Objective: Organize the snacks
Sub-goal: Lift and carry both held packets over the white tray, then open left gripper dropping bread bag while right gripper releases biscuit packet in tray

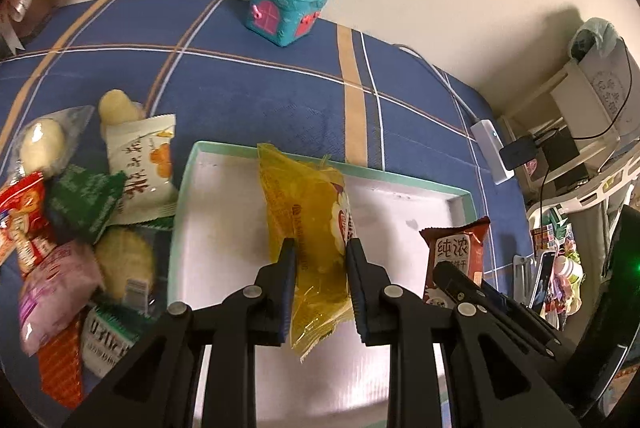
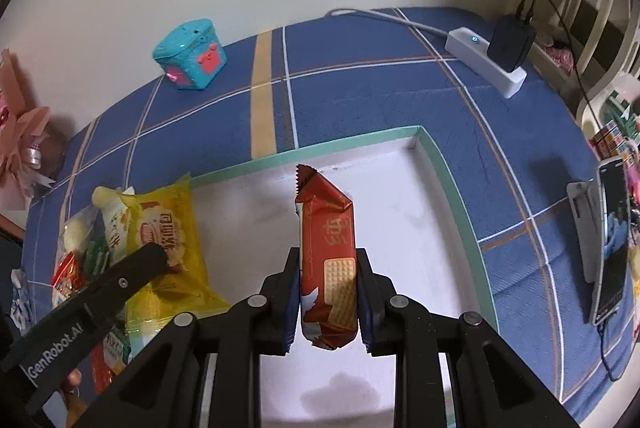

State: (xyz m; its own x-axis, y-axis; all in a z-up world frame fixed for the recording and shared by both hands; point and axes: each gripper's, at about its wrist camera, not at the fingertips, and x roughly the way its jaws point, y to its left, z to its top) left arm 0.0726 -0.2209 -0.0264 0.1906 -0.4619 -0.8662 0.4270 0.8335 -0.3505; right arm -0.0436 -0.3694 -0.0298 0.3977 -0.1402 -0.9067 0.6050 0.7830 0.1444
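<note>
Over the tray: both hand-held grippers hang above the shallow white tray with a mint-green rim [image 2: 448, 168], each pointing steeply down at its bare floor
Left hand-held gripper [image 1: 320, 252]: clenched on a translucent yellow plastic cake packet [image 1: 308, 220], which hangs lengthwise between the pads and reaches ahead of the fingertips toward the tray's far rim
Right hand-held gripper [image 2: 327, 260]: clenched on a red-brown foil wafer packet [image 2: 326, 228], gripped by its long sides, its crimped end pointing away from the hand
Between the two: the packets ride side by side, the wafer just to the right of the left hand-held gripper, apart from the yellow one
Left of the left hand-held gripper: a loose heap of wrapped snacks [image 1: 80, 220] lies outside the tray on the blue plaid cloth of the desk [image 1: 280, 96]
Far ahead: a teal plastic toy box with pink doors [image 1: 288, 8] stands by the wall
Right of the right hand-held gripper: a white power strip [image 2: 486, 62] and a propped phone [image 2: 610, 236], both outside the tray
Step in hand: by my reading, carrying two snacks in for placing; nothing lies in the tray yet
Next move: likely lower each packet to the tray floor, keep them apart and squared to the rim, then let go; crinkly wrappers may cling to the pads
</note>
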